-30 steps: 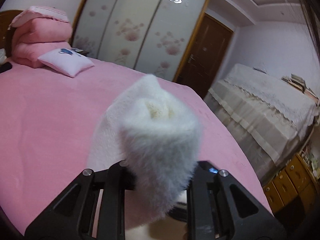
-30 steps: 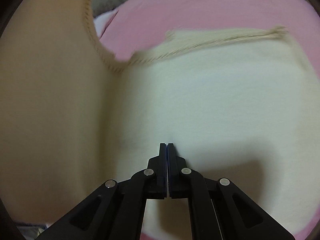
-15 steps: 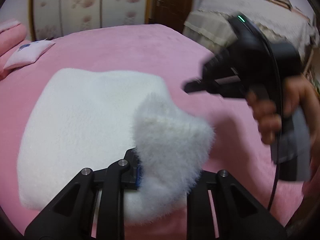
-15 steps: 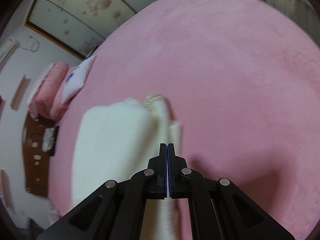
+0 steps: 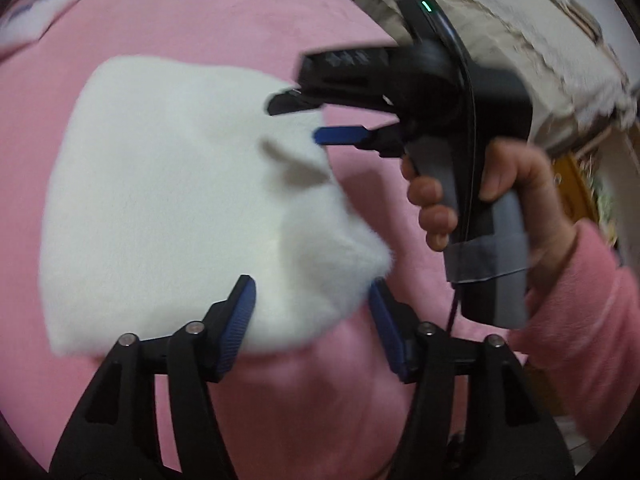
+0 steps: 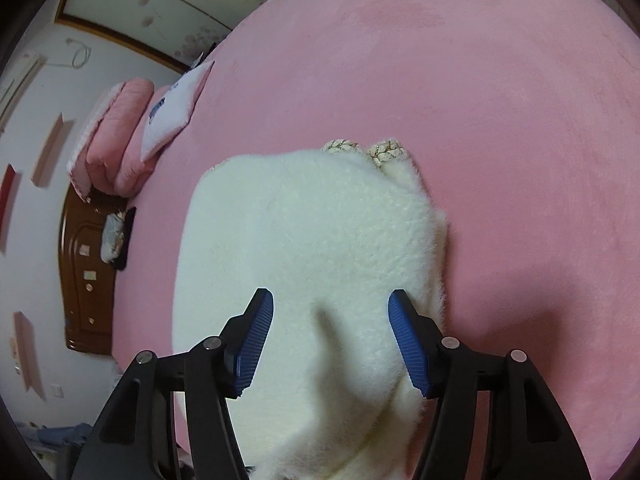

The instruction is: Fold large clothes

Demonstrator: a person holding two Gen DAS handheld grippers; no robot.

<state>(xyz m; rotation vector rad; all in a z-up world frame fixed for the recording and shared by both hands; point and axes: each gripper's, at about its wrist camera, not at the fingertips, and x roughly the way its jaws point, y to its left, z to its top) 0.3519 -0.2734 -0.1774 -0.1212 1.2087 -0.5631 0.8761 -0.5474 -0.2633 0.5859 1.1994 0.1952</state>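
The white fleece garment (image 5: pixel 172 184) lies folded into a rough rectangle on the pink bed (image 5: pixel 208 16), fluffy side up. In the left wrist view the left gripper (image 5: pixel 311 300) hangs over the garment's near edge with its jaws wide; the blue pads (image 5: pixel 236 320) stand on either side of a raised corner of fleece, and nothing is pinched between them. The corner bulges up between the jaws, though whether either pad brushes it is hard to tell through the blur.

The right gripper (image 5: pixel 296 118) shows in the same view, held by the right hand (image 5: pixel 472 196) in a pink sleeve (image 5: pixel 584 304) (a green light glows on top of the body). Its jaws are also parted, and its tips hover over the garment's far right edge.

From the right wrist view the right gripper (image 6: pixel 331 304) looks down along the folded garment (image 6: pixel 304 264), jaws spread wide with fleece lying beneath and between them, nothing clamped. At the far end of the bundle two knitted cuffs (image 6: pixel 362 149) poke out side by side from under the top layer, resting on the bed (image 6: pixel 480 80).

Well apart from the garment, at the head of the bed, sit a stack of pink quilts (image 6: pixel 114 136) and a white pillow (image 6: pixel 176 114), with a brown headboard (image 6: pixel 86 280) behind them.
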